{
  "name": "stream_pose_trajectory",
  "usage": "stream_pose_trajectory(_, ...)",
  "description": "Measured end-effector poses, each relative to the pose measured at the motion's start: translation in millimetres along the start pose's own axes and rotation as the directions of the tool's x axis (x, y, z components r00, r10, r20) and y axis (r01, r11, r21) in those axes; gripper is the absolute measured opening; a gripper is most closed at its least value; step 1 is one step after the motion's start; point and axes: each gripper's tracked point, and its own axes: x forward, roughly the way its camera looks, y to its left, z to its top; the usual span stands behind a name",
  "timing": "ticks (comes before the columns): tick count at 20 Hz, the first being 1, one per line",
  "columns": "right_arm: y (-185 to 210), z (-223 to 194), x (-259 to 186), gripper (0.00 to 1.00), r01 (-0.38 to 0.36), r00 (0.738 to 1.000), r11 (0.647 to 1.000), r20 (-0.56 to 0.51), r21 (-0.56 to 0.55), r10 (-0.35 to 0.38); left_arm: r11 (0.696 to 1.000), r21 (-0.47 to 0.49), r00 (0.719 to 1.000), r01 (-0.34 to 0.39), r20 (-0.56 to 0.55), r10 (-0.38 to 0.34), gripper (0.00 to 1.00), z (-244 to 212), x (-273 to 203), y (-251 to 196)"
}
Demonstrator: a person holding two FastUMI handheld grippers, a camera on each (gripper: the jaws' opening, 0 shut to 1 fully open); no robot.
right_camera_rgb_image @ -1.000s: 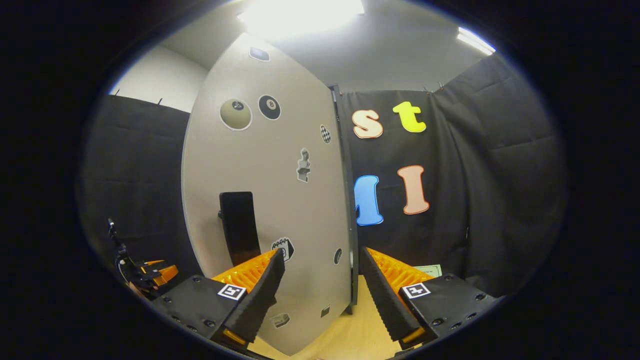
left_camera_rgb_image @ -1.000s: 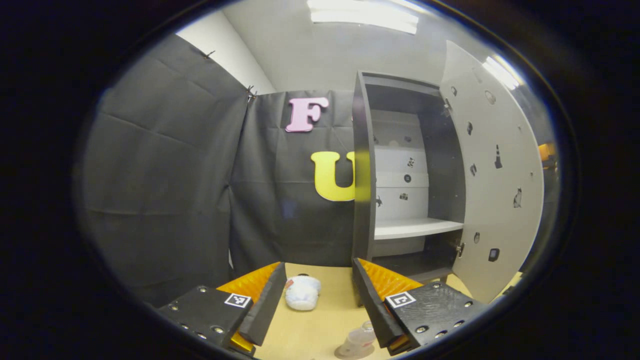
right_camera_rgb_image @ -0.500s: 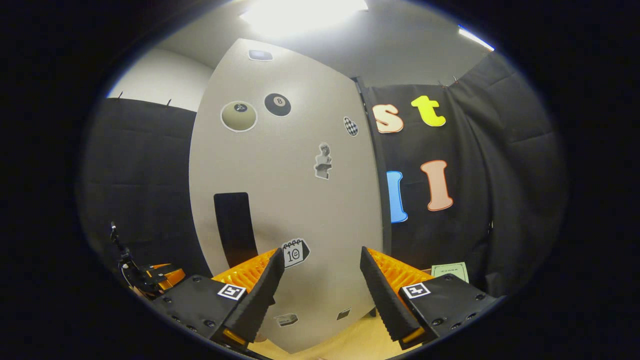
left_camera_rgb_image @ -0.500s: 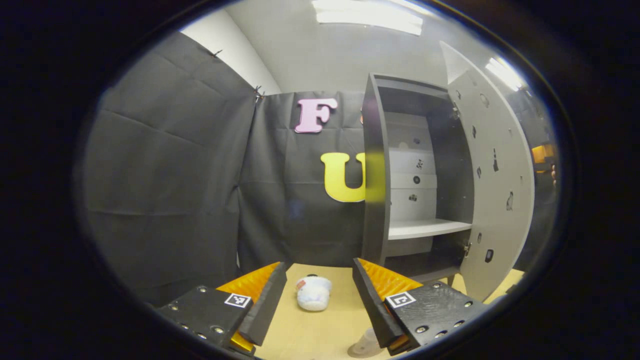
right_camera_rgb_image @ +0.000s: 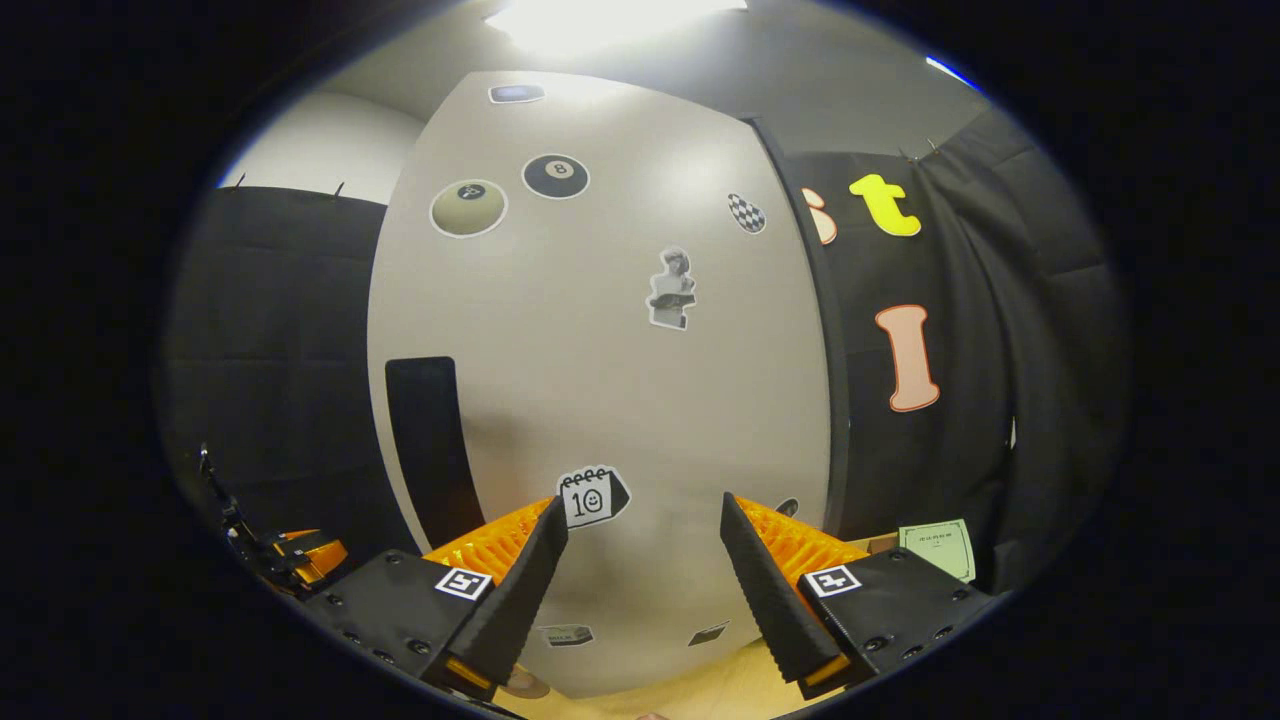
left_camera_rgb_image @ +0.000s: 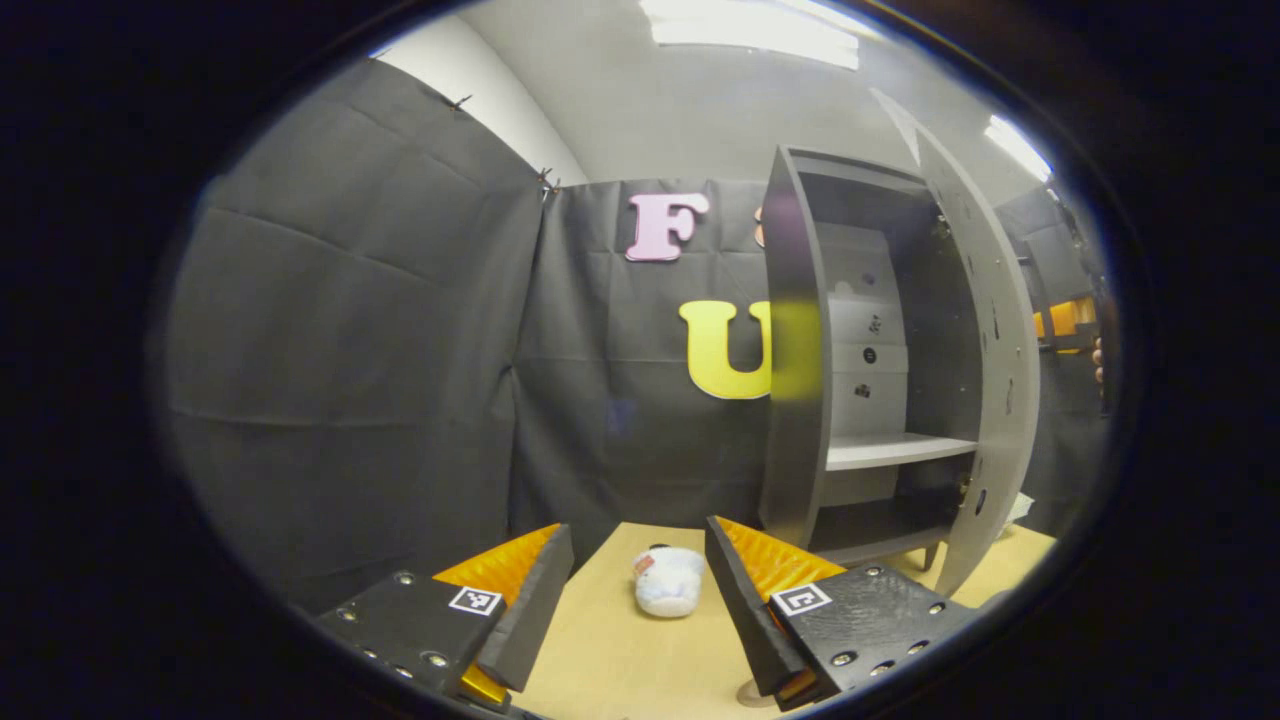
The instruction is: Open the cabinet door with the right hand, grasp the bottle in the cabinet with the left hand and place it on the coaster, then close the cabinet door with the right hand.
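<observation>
In the left gripper view, the left claw (left_camera_rgb_image: 635,600) was spread wide and held nothing, low over the wooden counter (left_camera_rgb_image: 620,660). A small white soft toy (left_camera_rgb_image: 668,580) lay on the counter between its two fingers, farther off. Just beside the right finger, at the lower edge, only a round base of something (left_camera_rgb_image: 752,692) showed; I cannot tell whether it was the coaster or the bottle. The cabinet (left_camera_rgb_image: 795,340) stood to the right with its door (left_camera_rgb_image: 990,340) partly open, seen nearly edge-on, and a light shelf (left_camera_rgb_image: 895,450) inside carried nothing. Beyond the door, the right claw (left_camera_rgb_image: 1065,320) and a hand showed small.

In the right gripper view, the right claw (right_camera_rgb_image: 640,590) was also spread and empty, facing the outer side of the door (right_camera_rgb_image: 600,380) closely. Its dark handle (right_camera_rgb_image: 430,440) was to the left, and stickers (right_camera_rgb_image: 592,496) were on the panel. A green paper (right_camera_rgb_image: 938,546) lay at the right.
</observation>
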Motion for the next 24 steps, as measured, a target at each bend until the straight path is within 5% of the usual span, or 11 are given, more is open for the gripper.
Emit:
stream_pose_trajectory(8, 18, -15, 44, 0.98, 0.036, 0.999, 0.999, -0.019, -0.024, -0.037, 0.999, 0.010, 0.999, -0.040, -0.024, 0.040, 0.82, -14, 15, 30)
stream_pose_trajectory(24, 20, -18, 49, 0.97, 0.148, 0.989, 0.989, 0.032, -0.006, -0.147, 0.997, 0.024, 0.996, -0.071, -0.046, 0.072, 0.82, -24, 17, 67)
